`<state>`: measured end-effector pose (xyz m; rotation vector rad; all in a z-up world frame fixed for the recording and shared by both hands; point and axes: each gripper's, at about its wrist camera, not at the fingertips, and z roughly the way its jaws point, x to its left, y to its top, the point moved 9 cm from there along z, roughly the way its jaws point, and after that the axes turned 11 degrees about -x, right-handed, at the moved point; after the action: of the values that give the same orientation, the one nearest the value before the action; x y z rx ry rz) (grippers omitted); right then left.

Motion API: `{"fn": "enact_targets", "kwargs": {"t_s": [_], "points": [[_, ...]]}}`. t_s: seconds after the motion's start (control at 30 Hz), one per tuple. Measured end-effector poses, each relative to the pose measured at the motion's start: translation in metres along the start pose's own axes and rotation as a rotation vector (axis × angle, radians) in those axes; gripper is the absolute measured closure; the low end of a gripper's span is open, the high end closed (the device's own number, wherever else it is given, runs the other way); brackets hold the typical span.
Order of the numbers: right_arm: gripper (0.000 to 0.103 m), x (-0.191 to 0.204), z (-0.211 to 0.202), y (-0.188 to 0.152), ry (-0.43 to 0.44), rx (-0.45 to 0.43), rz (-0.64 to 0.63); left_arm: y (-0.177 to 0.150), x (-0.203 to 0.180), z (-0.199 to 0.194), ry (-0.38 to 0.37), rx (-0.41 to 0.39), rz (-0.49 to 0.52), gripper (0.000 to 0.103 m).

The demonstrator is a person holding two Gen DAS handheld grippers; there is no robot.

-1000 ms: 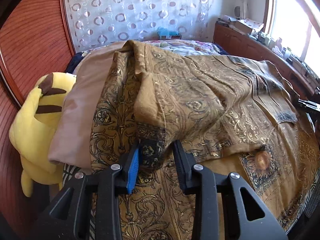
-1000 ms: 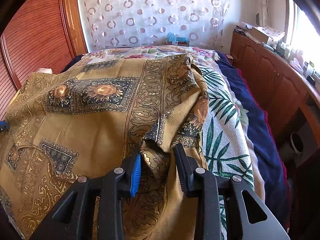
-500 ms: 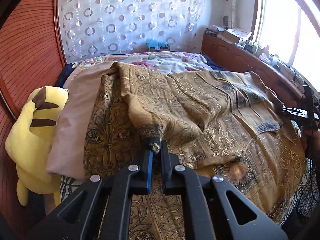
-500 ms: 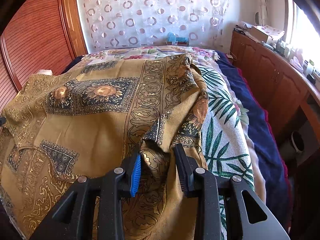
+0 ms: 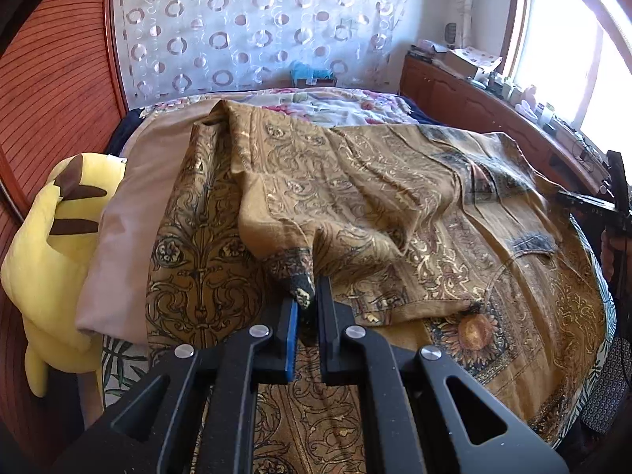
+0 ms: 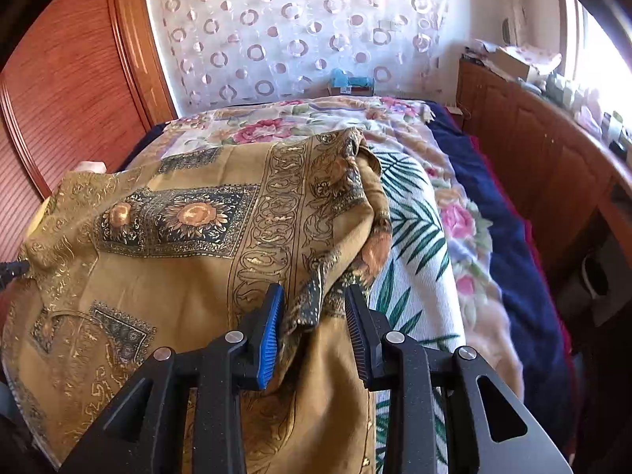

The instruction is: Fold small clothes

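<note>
**Cloth corner pinched on left, right side loose**

Cloth [image 5: 355, 205] is spread on the bed [image 6: 446, 213]. One corner is pinched in the left gripper [image 5: 306, 304]. The right gripper [image 6: 314, 316] is spread around a bunched edge, not clamped. Risk judged: uneven lift, since the unclamped side could slip out and skew the fold.

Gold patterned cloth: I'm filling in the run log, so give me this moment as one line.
task: fold | left gripper: shut on gold patterned cloth corner | right gripper: jaws open around cloth edge | surface: bed
</note>
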<state>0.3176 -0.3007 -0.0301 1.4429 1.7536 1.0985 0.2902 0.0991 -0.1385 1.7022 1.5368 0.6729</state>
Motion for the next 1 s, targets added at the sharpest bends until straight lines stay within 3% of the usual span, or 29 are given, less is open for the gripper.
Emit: {"fn": "enact_targets", "kwargs": {"t_s": [0.17,0.2,0.3,0.5,0.8,1.0], "points": [[0.071,0.009,-0.003,0.003,0.008,-0.009,-0.044,-0.004,0.005,0.002,0.002,0.000,-0.012,0.096],[0.086,0.009,-0.001,0.001,0.003,0.002,-0.058,-0.004,0.005,0.002,0.002,0.001,-0.014,0.096],[0.100,0.012,0.007,-0.005,-0.012,0.037,-0.104,-0.005,0.008,0.004,0.001,0.000,-0.015,0.096],[0.100,0.020,-0.019,0.015,0.012,-0.063,-0.100,0.015,0.000,-0.026,-0.050,-0.094,-0.024,0.097],[0.100,0.037,-0.095,0.049,0.076,-0.198,-0.112,0.059,-0.010,-0.095,-0.125,-0.221,-0.033,0.097],[0.100,0.034,-0.148,0.028,0.118,-0.207,-0.101,0.045,0.007,-0.132,-0.118,-0.230,-0.047,0.097]]}}
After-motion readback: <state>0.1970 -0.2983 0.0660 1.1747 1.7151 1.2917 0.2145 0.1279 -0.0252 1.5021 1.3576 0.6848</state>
